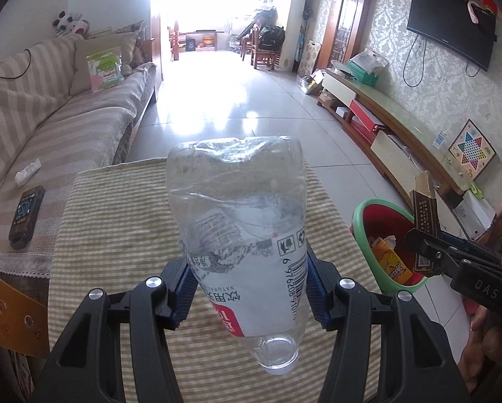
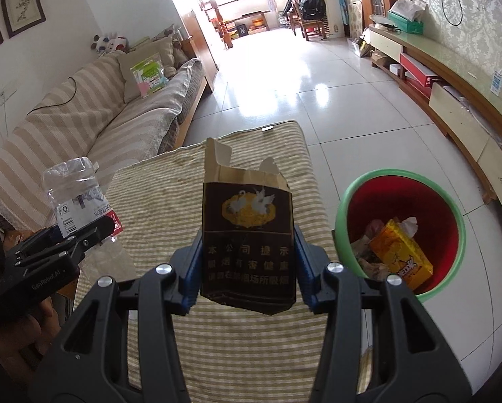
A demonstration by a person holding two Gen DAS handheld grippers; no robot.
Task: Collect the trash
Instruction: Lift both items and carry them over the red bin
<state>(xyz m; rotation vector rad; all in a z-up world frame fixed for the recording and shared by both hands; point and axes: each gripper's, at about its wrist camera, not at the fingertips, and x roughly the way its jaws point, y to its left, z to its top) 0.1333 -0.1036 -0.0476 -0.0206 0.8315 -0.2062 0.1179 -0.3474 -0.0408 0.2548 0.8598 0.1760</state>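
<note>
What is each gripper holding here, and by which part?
The left gripper pinches a crumpled plastic water bottle across its labelled body, neck toward the camera. The right gripper grips an opened cigarette pack by its lower side edges.

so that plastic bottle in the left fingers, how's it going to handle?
Probably very light: the plastic bottle looks empty. Likely soft, since its clear wall is already crumpled and dented, so the left gripper may squash it further. The smooth round body could slip or twist between the fingers.

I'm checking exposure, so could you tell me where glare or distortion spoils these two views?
Left wrist view: the far doorway is blown out white, with glare on the floor tiles. Right wrist view: milder floor glare; both show fisheye bending at the edges.
</note>
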